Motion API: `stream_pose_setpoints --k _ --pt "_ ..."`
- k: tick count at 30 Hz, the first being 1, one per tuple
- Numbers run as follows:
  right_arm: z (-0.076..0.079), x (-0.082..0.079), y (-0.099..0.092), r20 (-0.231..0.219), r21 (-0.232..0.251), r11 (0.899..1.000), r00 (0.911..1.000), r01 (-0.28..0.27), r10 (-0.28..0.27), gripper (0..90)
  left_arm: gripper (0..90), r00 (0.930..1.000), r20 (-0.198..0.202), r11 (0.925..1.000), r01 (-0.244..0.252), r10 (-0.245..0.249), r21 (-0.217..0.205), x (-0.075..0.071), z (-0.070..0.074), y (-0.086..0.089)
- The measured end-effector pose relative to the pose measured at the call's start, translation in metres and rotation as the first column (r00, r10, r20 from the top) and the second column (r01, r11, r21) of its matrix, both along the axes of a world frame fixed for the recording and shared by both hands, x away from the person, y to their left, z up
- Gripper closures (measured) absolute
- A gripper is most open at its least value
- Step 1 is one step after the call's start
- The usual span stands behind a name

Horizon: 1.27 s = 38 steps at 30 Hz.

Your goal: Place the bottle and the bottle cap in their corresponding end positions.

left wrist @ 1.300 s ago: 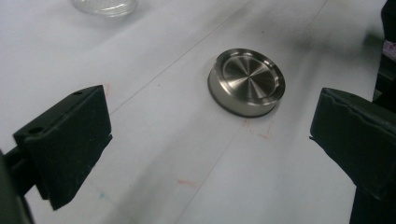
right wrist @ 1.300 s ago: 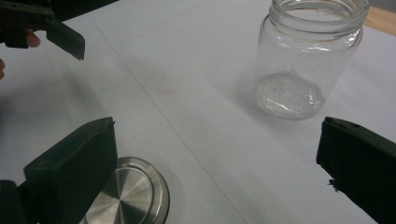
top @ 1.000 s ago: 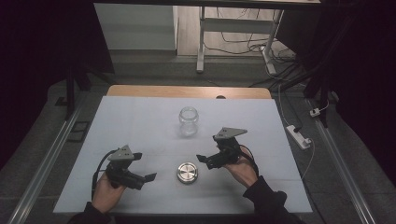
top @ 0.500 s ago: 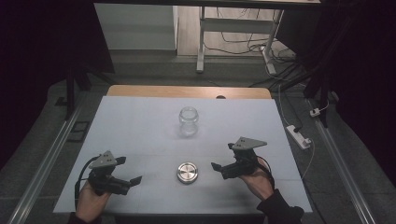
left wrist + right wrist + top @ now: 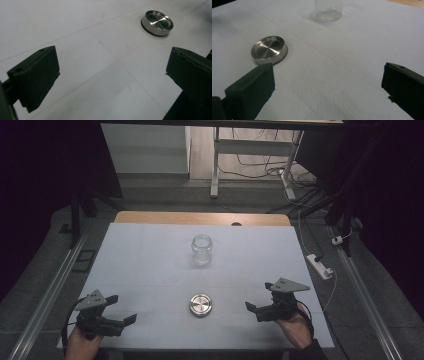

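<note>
A clear glass jar stands upright and lidless in the middle of the white table. Its round steel lid lies flat on the table nearer to me. My left gripper rests open near the front left corner, well to the left of the lid. My right gripper is open to the right of the lid. In the left gripper view the lid lies far ahead of the empty, wide-apart jaws. The right gripper view has the lid just beyond its left jaw and the jar farther off.
A wooden strip edges the back of the table. A white power strip with a cable lies on the floor off the right side. Metal rails run along both sides. A metal stand is beyond the table.
Both hands have drawn back toward the near edge and outward, away from the lid. The lid and jar have not moved.
</note>
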State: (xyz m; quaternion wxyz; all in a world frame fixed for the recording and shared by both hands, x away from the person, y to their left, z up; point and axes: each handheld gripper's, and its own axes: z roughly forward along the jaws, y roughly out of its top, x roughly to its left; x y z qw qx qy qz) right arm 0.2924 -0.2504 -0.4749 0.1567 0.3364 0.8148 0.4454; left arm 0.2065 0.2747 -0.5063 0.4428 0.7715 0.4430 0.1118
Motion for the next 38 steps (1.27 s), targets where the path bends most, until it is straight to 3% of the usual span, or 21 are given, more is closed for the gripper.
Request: stream_pose_setpoints --k 19,27,34,38 --pt "-0.013 -0.036 -0.051 -0.021 -0.039 0.989 0.9892 0.144 -0.145 0.0 0.0 0.9964 -0.048 0.9975 -0.069 0.070 0.014 -0.018 -0.013 0.015" --pt "-0.017 -0.047 -0.063 -0.039 -0.063 0.981 0.9821 0.181 -0.184 0.0 0.0 0.9942 -0.064 0.9957 -0.084 0.086 0.040 -0.022 -0.016 0.016" --pt "-0.019 -0.051 -0.065 -0.070 -0.115 0.975 0.9772 0.192 -0.201 0.0 0.0 0.9925 -0.077 0.9903 -0.086 0.095 0.109 -0.024 -0.016 0.010" --pt "-0.020 -0.051 -0.064 -0.076 -0.128 0.973 0.9764 0.192 -0.202 0.0 0.0 0.9926 -0.083 0.9903 -0.079 0.089 0.114 -0.023 -0.015 0.009"
